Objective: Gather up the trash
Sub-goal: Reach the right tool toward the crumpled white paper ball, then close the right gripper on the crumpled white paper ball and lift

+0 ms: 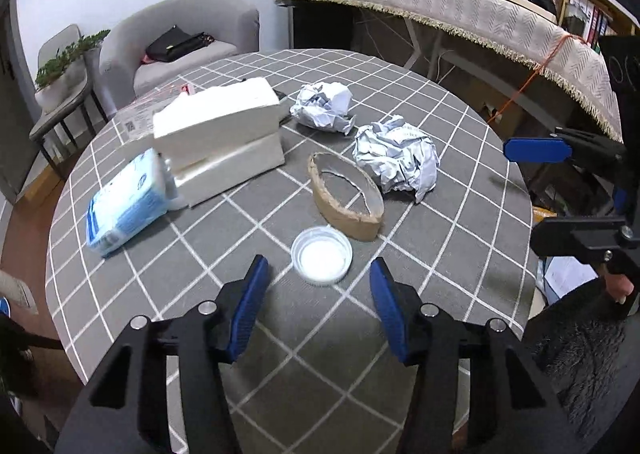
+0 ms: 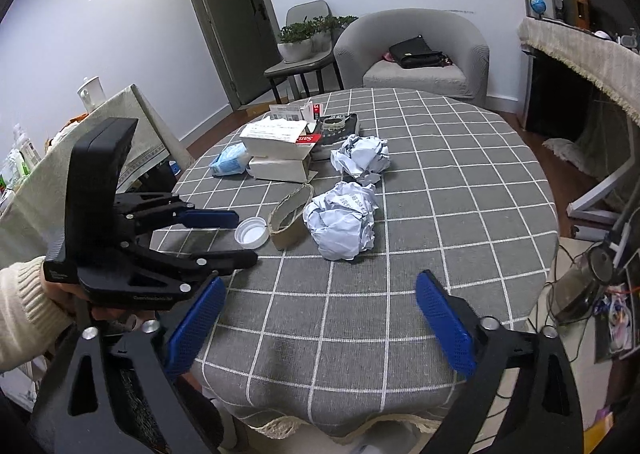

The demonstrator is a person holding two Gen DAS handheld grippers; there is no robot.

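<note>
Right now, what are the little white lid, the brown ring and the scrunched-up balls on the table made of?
The white lid looks like smooth plastic: slightly see-through, with a ribbed rim. The brown ring looks like matte cardboard, squashed oval with a ragged edge, probably an empty tape core. The two crumpled balls look like thin printed paper: sharp creases, and print shows in the right wrist view.
</note>
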